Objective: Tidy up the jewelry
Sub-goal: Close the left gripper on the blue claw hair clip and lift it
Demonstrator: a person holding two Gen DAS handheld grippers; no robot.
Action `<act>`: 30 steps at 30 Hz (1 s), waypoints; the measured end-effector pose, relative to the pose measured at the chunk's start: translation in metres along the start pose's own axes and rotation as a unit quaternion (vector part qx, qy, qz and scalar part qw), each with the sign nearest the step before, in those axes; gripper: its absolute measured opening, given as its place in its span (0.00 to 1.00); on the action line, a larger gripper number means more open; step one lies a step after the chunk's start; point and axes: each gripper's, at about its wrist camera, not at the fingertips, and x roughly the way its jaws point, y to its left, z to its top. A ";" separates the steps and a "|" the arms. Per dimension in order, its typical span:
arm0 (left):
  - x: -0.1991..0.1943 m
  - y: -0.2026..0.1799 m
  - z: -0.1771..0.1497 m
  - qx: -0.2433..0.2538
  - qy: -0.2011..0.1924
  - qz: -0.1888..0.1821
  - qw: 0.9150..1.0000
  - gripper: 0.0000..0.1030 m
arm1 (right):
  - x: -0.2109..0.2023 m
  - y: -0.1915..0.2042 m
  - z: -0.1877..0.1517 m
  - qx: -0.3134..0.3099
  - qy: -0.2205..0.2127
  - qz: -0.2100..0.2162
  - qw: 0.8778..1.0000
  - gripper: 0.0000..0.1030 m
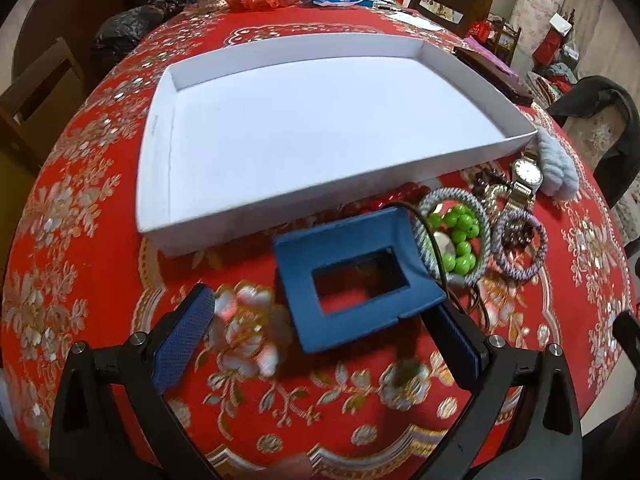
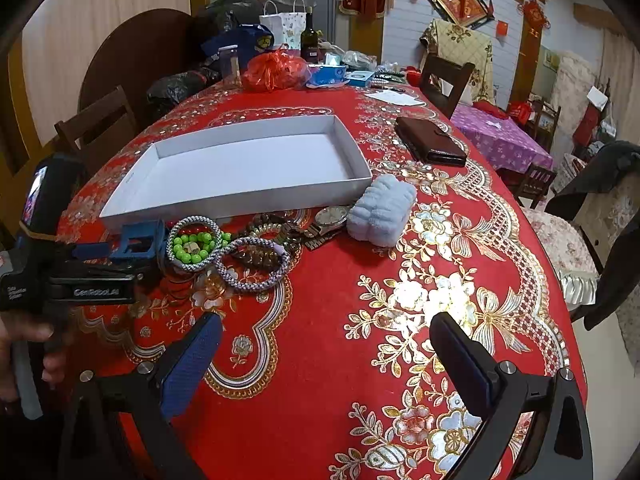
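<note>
A shallow white box (image 1: pixel 280 208) lies empty on the red tablecloth. Just in front of it sits a blue frame with a rectangular hole (image 1: pixel 348 276). My left gripper (image 1: pixel 320 308) is open around its near end, and the frame's corner is close to the right finger. Right of the frame is a jewelry pile: a green bead bracelet (image 1: pixel 456 240) inside a grey braided ring, a purple braided bracelet (image 1: pixel 520 276), a silver watch (image 1: pixel 528 172) and a pale blue fluffy scrunchie (image 1: pixel 556 168). My right gripper (image 2: pixel 326 324) is open over bare cloth, well short of the pile (image 2: pixel 240 248).
A brown wallet (image 2: pixel 432 144) lies beyond the box on the right. A red plastic bag (image 2: pixel 276 70), a bottle and clutter fill the far end of the table. Chairs stand around it. The table edge curves away at the right (image 2: pixel 560 320). A hand (image 2: pixel 24 336) holds the left gripper.
</note>
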 end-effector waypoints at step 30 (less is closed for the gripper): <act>-0.012 0.021 -0.012 -0.007 -0.032 0.028 0.999 0.62 | 0.006 0.002 -0.002 -0.009 0.013 -0.015 1.000 1.00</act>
